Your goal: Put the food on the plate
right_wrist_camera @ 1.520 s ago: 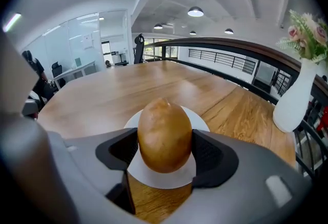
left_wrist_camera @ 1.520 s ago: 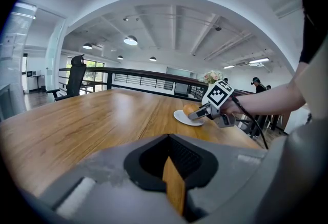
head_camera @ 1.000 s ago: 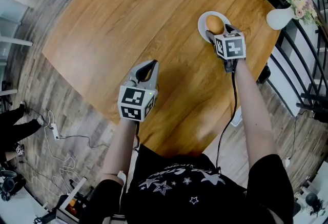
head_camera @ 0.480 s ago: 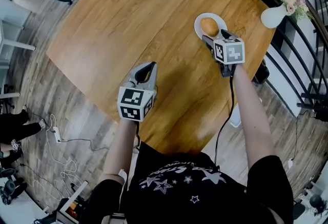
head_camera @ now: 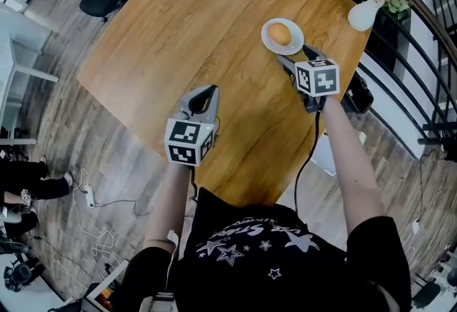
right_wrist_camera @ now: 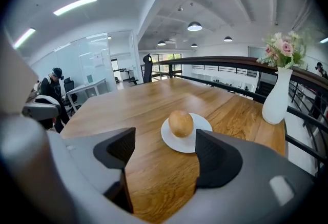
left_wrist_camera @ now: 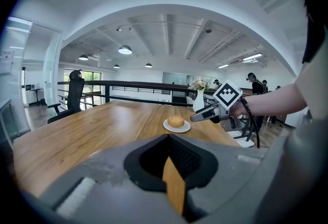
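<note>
Table (head_camera: 193,25): wood, smooth satin, visible grain. Plate (head_camera: 268,43): glossy white ceramic. Vase (head_camera: 363,14): matt white. Grippers: matt grey plastic.

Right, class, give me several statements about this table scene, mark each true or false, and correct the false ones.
1. The bread roll lies on the white plate. True.
2. The right gripper grips the roll. False: its jaws stand apart and empty, short of the plate.
3. The left gripper is shut with nothing in it. True.
4. The vase lies tipped over. False: it stands upright, holding flowers.
</note>
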`<action>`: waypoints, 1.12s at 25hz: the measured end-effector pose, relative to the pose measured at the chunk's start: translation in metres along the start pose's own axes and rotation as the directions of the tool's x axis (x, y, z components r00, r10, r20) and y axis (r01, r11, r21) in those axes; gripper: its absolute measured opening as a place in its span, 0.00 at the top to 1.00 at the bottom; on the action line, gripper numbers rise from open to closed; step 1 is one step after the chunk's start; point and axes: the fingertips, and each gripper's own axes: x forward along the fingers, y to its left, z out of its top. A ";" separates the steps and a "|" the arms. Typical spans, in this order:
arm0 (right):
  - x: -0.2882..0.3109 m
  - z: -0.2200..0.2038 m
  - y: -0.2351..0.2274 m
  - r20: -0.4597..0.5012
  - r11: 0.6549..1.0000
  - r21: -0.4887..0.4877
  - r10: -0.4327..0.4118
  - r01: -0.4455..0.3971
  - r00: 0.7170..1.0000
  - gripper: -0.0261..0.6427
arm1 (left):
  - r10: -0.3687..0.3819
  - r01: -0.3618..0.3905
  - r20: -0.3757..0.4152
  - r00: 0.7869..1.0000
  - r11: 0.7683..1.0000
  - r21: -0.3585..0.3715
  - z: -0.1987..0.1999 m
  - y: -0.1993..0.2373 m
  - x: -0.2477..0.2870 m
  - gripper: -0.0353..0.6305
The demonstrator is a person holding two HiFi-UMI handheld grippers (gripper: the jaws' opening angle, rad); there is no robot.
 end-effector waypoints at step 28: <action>-0.210 -0.089 0.074 0.097 0.971 -0.044 0.240 -0.237 0.966 0.66 | 0.064 -0.064 0.065 0.996 0.998 -0.016 -0.035 -0.179 -0.119 0.94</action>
